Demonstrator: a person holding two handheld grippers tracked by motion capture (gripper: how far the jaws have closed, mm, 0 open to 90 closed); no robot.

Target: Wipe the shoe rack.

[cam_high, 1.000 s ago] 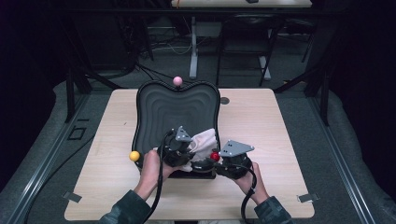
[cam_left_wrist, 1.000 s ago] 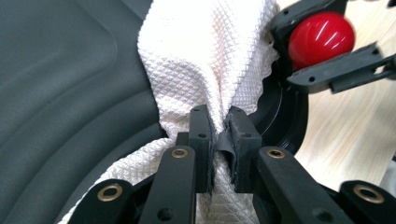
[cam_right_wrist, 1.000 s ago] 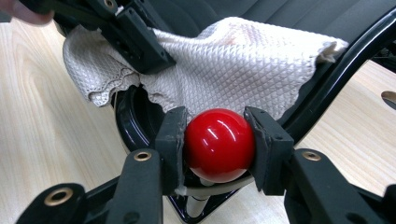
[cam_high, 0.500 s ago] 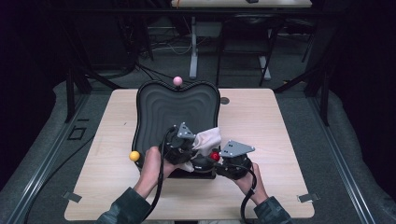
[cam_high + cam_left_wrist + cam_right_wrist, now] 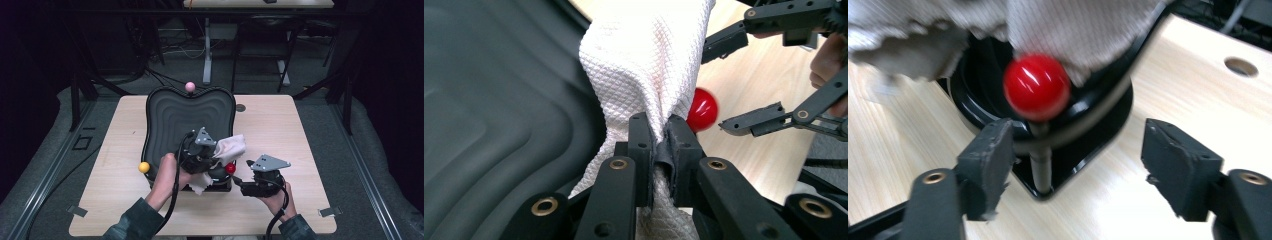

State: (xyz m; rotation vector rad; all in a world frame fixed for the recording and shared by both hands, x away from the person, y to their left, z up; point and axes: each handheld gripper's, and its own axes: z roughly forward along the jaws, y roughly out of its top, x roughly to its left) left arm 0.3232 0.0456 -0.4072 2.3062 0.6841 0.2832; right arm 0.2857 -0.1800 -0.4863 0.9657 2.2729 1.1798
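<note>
A white waffle-weave cloth (image 5: pixel 649 65) hangs over the near right part of a black ribbed tray (image 5: pixel 185 117). My left gripper (image 5: pixel 663 150) is shut on a fold of that cloth (image 5: pixel 231 146), just above the tray's near edge. A red ball (image 5: pixel 1036 87) stands on a thin post at the tray's near right corner (image 5: pixel 230 168). My right gripper (image 5: pixel 1078 165) is open, its jaws apart on either side of the post below the ball. In the high view the right gripper (image 5: pixel 239 181) sits just right of the red ball.
A yellow ball (image 5: pixel 144 167) sticks out at the tray's near left side and a pink ball (image 5: pixel 190 86) at its far edge. The tray rests on a light wooden table (image 5: pixel 300 130) with a small round hole (image 5: pixel 241 107) near the back.
My left gripper has lifted the cloth and carried it slightly right over the tray's corner. My right gripper has drawn back a little toward the near right, away from the red ball.
</note>
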